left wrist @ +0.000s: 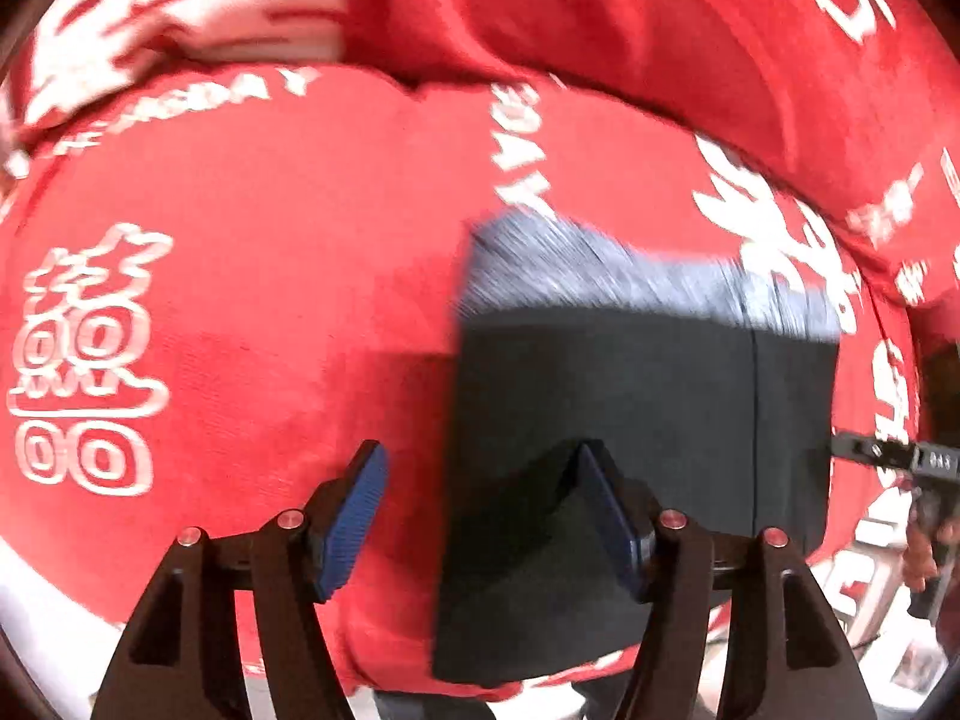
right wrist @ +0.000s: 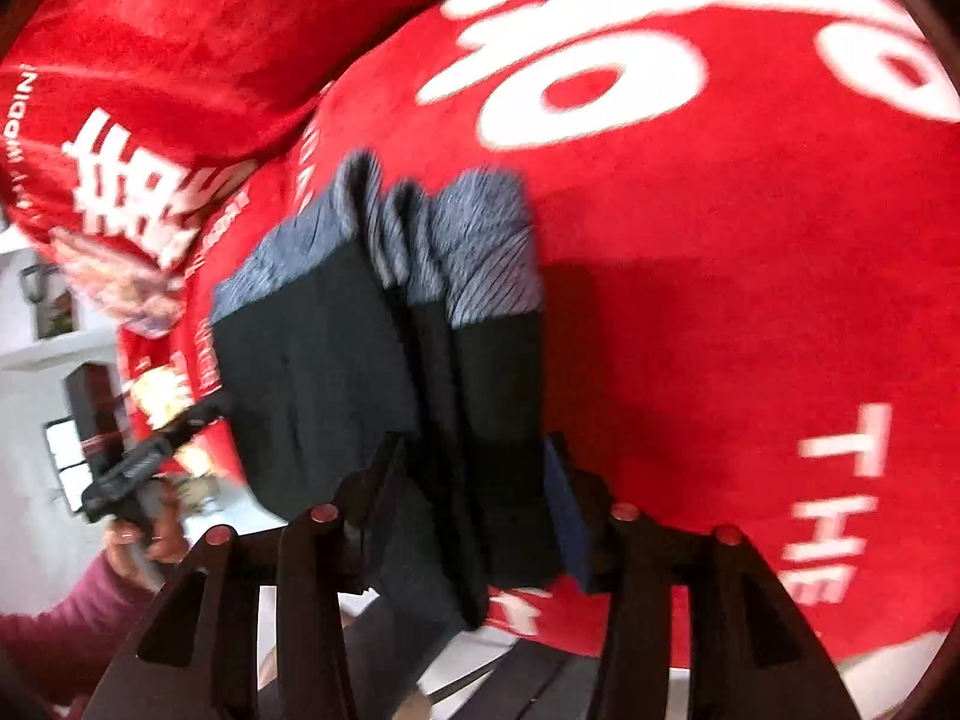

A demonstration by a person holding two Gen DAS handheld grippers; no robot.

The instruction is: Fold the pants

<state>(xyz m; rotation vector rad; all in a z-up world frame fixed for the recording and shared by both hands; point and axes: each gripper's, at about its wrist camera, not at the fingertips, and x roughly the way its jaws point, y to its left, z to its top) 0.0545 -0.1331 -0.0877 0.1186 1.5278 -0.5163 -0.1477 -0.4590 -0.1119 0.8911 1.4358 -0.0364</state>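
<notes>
The pants (left wrist: 642, 420) are dark, nearly black, with a grey-blue ribbed waistband (left wrist: 654, 282) at their far end, and they lie folded on a red blanket (left wrist: 270, 312) printed with large white characters and letters. In your left wrist view they sit right of centre, the near part reaching down past the right finger. In your right wrist view they run from the centre toward the near edge, bunched into several upright folds (right wrist: 438, 396).

Your right gripper (right wrist: 474, 510) points steeply down and is clamped on that near bunch: dark cloth fills the gap between both fingers, and the blue pad (right wrist: 564, 516) on the right presses against it.

Your left gripper (left wrist: 486, 516) also points steeply down. Its jaws stand apart; the left blue pad (left wrist: 354, 516) hangs over bare blanket with red showing between the fingers, while the right pad (left wrist: 612, 516) sits against a raised ridge of the dark cloth. Whether that cloth is truly pinched you cannot tell here.

At the left of the right wrist view, your left hand (right wrist: 144, 534) in a maroon sleeve (right wrist: 66, 624) grips its handle. A second red fold (left wrist: 600, 18) lies across the far side.
</notes>
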